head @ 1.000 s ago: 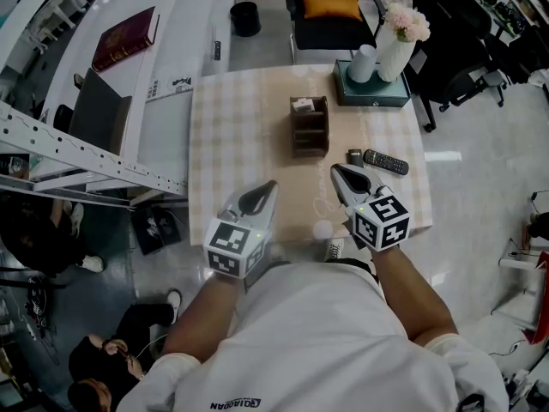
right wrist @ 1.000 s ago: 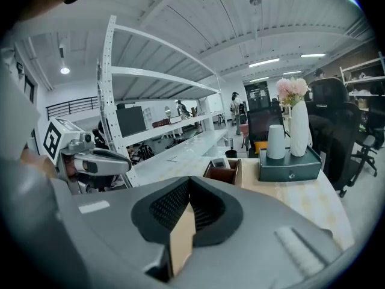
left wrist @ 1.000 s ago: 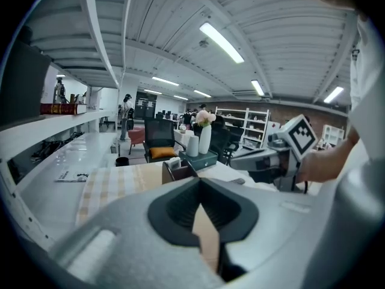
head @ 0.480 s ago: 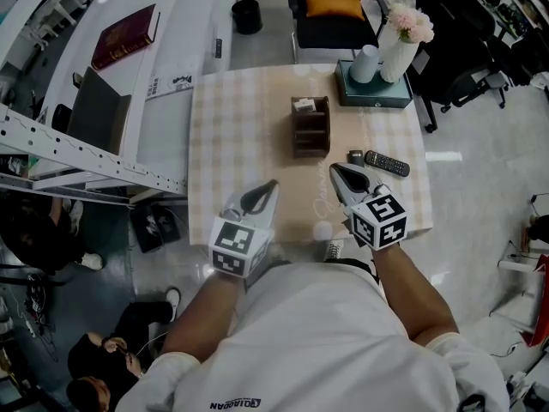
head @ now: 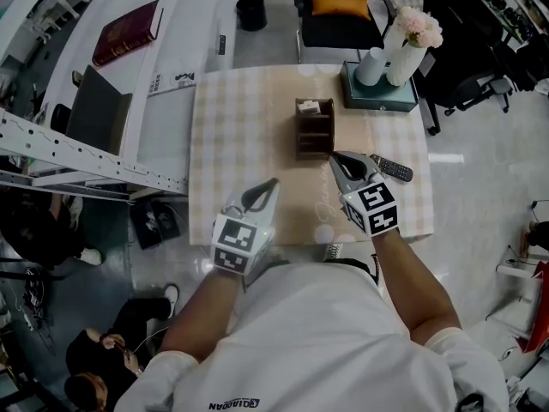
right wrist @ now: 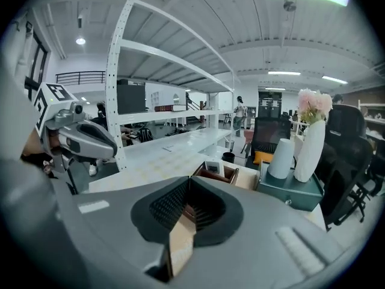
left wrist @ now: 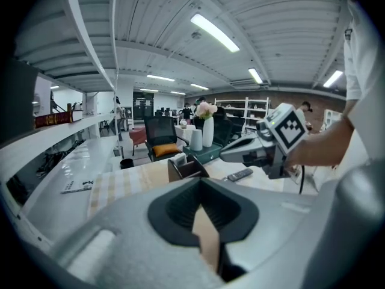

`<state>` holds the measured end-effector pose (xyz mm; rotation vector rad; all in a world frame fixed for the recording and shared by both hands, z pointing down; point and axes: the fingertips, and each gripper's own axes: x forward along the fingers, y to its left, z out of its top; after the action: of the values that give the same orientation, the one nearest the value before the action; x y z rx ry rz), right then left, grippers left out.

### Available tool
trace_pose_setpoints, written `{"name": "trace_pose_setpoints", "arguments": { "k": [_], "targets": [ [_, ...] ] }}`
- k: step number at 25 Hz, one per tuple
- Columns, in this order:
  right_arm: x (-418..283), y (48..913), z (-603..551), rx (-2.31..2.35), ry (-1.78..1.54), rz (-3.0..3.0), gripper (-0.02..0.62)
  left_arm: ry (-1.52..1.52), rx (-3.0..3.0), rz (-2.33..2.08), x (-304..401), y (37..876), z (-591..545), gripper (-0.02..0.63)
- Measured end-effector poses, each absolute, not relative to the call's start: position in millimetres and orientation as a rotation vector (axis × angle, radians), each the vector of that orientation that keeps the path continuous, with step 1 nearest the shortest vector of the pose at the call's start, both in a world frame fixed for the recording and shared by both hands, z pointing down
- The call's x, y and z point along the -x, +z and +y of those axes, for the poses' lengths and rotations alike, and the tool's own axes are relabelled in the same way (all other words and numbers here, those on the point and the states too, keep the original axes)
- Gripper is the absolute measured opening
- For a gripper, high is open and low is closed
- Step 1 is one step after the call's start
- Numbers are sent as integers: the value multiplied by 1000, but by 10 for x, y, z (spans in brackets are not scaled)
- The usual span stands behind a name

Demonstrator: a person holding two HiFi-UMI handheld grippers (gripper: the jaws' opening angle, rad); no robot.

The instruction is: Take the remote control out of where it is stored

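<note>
A black remote control (head: 392,169) lies flat on the checked table (head: 232,136), to the right of a brown wooden organizer (head: 314,129) with a small white card in its back slot. In the left gripper view the remote control (left wrist: 240,174) shows beside the organizer (left wrist: 186,166). My right gripper (head: 335,156) is shut and empty, its tip just off the organizer's near right corner and left of the remote. My left gripper (head: 274,183) is shut and empty over the table's near edge. The right gripper view faces the organizer (right wrist: 216,173).
A teal tray (head: 380,98) at the far right corner carries a white vase of pink flowers (head: 405,54) and a white cup (head: 371,65). A black chair (head: 334,7) stands beyond the table. White shelving (head: 77,157) runs along the left.
My right gripper has moved forward toward the organizer and rolled a little, now covering the small dark object that lay beside the remote. The left gripper has barely moved.
</note>
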<state>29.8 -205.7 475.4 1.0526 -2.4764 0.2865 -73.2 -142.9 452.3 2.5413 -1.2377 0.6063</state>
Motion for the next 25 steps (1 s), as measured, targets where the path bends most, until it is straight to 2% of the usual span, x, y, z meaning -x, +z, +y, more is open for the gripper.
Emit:
{"name": "trace_pose_setpoints", "arguments": {
  "k": [19,25],
  "targets": [
    [-108,5143,-3098,-906,-52,-2259,65,636,-2479,-1259,792,4678,-1653,3],
    [-72,5308,-3295,-843,-74,-2194,117,641,-2460,-1268,819,4708,-1659,3]
  ]
}}
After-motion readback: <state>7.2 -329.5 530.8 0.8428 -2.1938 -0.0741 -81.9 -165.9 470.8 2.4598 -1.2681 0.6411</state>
